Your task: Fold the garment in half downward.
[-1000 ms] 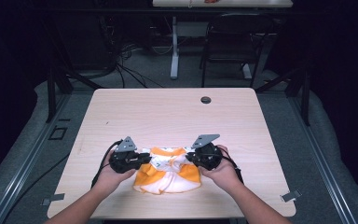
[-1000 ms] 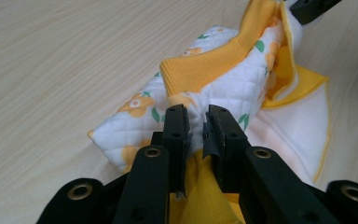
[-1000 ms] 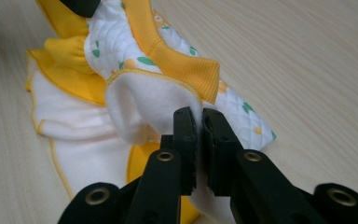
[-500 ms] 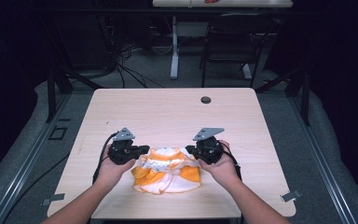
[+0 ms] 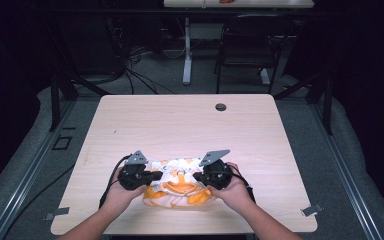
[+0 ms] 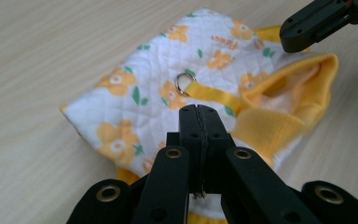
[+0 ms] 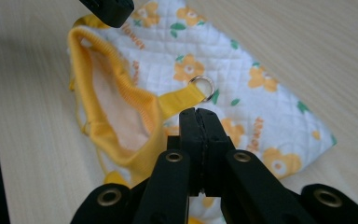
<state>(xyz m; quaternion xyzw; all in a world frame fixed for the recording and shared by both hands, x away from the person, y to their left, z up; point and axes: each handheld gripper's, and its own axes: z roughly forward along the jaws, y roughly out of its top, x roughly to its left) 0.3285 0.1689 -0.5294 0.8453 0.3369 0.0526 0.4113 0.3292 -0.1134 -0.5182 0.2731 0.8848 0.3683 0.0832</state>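
A small quilted garment (image 5: 180,186), white with yellow flowers and yellow ribbed trim, lies on the wooden table (image 5: 180,125) near its front edge. A metal ring (image 6: 182,82) on a yellow strap sits on its top. My left gripper (image 5: 159,175) points in from the garment's left side and my right gripper (image 5: 197,176) from its right. In the left gripper view the garment (image 6: 130,98) lies under my left gripper (image 6: 199,112), whose jaws are pressed together. In the right gripper view my right gripper (image 7: 198,115) is likewise shut just short of the ring (image 7: 204,87). No fabric shows between either pair of tips.
A dark round grommet (image 5: 220,106) is set in the table's far side. Behind the table stand a chair (image 5: 250,45) and a table leg with cables on the floor. The other gripper's tip appears at the top of each gripper view.
Both grippers have drawn a little toward the table's front edge and closer to the garment's sides. Their jaws, apart a second ago, now meet. The garment has stayed in place.
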